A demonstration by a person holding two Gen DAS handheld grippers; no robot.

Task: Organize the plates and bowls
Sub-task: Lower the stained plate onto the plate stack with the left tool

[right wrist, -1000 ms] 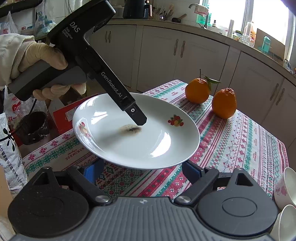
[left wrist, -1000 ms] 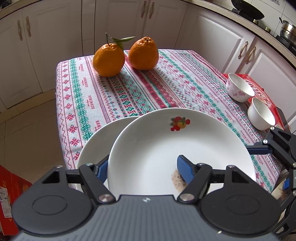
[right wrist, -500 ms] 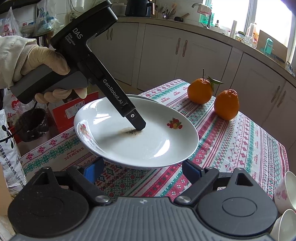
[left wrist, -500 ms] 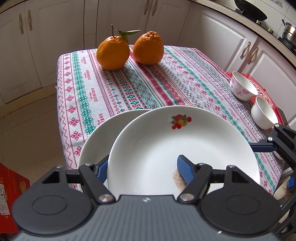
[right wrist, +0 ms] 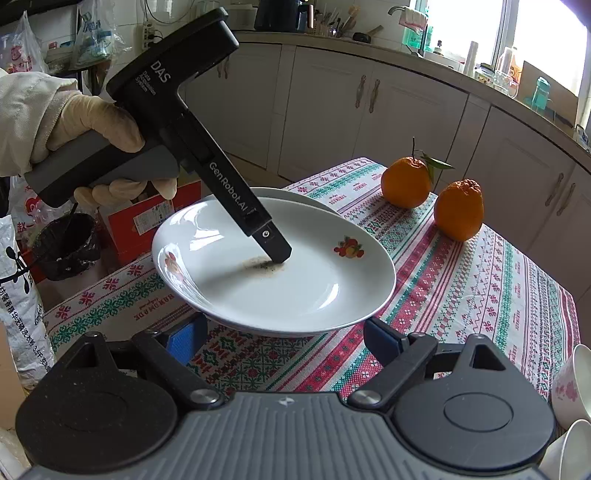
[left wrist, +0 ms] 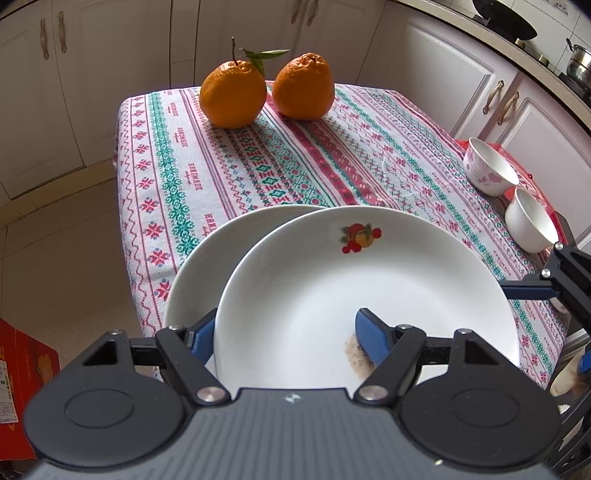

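This is a home kitchen. Cream panelled cabinet doors (right wrist: 373, 110) with metal handles run beneath a curved countertop (right wrist: 524, 99) that wraps around the room. A black wok (left wrist: 504, 18) and a steel pot (left wrist: 579, 68) sit on the stove side, while a faucet (right wrist: 400, 11), bottles and utensils crowd the counter under a bright window (right wrist: 546, 33). A small surface wears a patterned tablecloth (left wrist: 258, 155) carrying two oranges (left wrist: 233, 94), and the floor (left wrist: 55, 240) is tiled.

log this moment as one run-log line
left gripper: shut on fruit-print plate, held over second plate | right gripper: open, holding nothing | bowls: untouched on table edge
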